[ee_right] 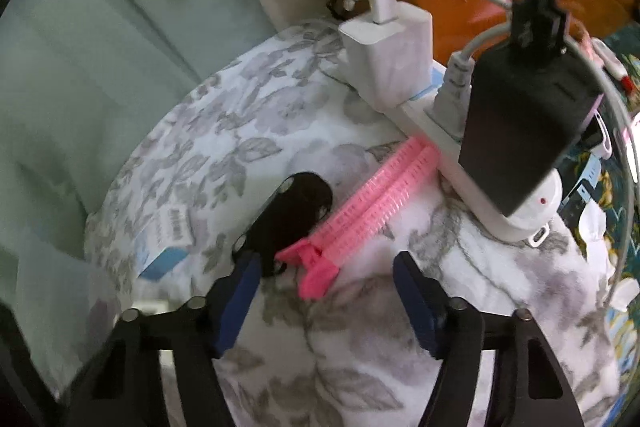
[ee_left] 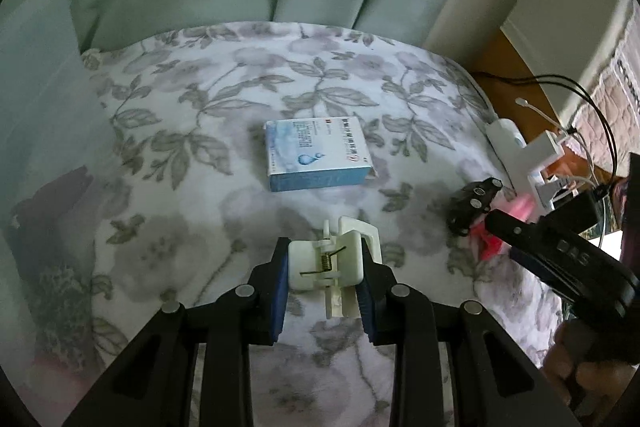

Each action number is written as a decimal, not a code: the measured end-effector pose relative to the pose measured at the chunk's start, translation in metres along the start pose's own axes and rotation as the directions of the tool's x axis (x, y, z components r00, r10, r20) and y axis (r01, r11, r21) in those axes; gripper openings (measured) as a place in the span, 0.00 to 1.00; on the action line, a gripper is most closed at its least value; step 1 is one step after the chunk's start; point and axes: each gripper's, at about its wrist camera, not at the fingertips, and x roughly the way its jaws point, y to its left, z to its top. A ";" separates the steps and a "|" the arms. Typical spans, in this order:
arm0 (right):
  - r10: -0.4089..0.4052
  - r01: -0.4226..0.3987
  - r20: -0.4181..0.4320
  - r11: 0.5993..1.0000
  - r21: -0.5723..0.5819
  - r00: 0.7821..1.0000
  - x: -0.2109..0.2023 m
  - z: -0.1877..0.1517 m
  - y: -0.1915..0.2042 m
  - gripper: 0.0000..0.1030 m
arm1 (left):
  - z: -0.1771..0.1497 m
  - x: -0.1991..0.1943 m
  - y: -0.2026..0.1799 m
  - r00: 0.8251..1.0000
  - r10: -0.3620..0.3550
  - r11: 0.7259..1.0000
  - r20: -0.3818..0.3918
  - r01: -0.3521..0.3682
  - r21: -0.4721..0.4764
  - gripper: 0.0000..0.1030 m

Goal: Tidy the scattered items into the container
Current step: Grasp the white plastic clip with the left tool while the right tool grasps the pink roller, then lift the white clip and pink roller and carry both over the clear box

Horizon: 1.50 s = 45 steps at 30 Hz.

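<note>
1. Grip status, left gripper (ee_left: 324,279): jaws closed onto a white spring clip (ee_left: 334,263), blue pads pressing both of its sides. Clip sits between the fingertips, just above or on the floral blanket (ee_left: 200,99); contact with the cloth cannot be told.
2. Right gripper (ee_right: 324,291): jaws spread wide, nothing between them. A pink hair clip (ee_right: 360,203) lies on the blanket just ahead, its hinged end nearest the gap and nearer the left finger.
3. Blue-and-white box (ee_left: 318,157) lies flat on the blanket ahead of the left gripper, apart from the white clip.
4. Container: not seen in either view; location unknown.
5. Step judged: left side has one item secured, so a carry to the container looks due. Right side appears lined up on the pink clip; closing on it would need the jaws centred over its narrow hinged end.
6. View differences: left wrist view alone shows the held clip and the box top. Right wrist view alone shows the pink clip's full length and the white power strip (ee_right: 460,155) with chargers, touching the clip's far end.
</note>
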 end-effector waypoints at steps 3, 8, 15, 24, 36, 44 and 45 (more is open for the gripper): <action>0.002 -0.001 -0.014 1.000 0.028 1.000 0.009 0.003 -0.001 0.60 | 0.000 0.000 0.001 1.000 0.001 1.000 0.008 -0.001 -0.004 0.30; 0.027 -0.024 -0.031 0.998 0.065 0.999 0.009 0.006 -0.001 0.51 | -0.001 0.004 0.005 1.000 -0.002 1.000 -0.003 0.002 -0.011 0.30; 0.051 -0.045 -0.036 0.986 0.161 0.998 0.004 0.004 -0.012 0.49 | -0.005 0.014 0.010 0.999 -0.012 0.999 -0.031 0.011 -0.032 0.30; -0.015 0.021 -0.028 0.977 0.213 0.999 0.015 0.014 -0.012 0.48 | -0.006 0.016 0.013 0.999 -0.012 0.999 -0.034 0.011 -0.038 0.30; 0.064 -0.060 -0.032 0.991 0.118 0.997 -0.007 -0.005 -0.008 0.30 | -0.012 0.004 0.012 0.999 -0.004 0.999 -0.048 0.002 -0.036 0.30; 0.118 -0.112 -0.060 0.990 0.091 0.991 -0.031 -0.013 -0.010 0.30 | -0.018 -0.011 0.010 0.999 0.009 1.000 -0.047 -0.010 -0.018 0.30; 0.130 -0.124 -0.074 0.989 0.074 0.989 -0.033 -0.015 -0.008 0.30 | -0.020 -0.011 0.010 0.999 0.012 1.000 -0.052 -0.013 -0.017 0.30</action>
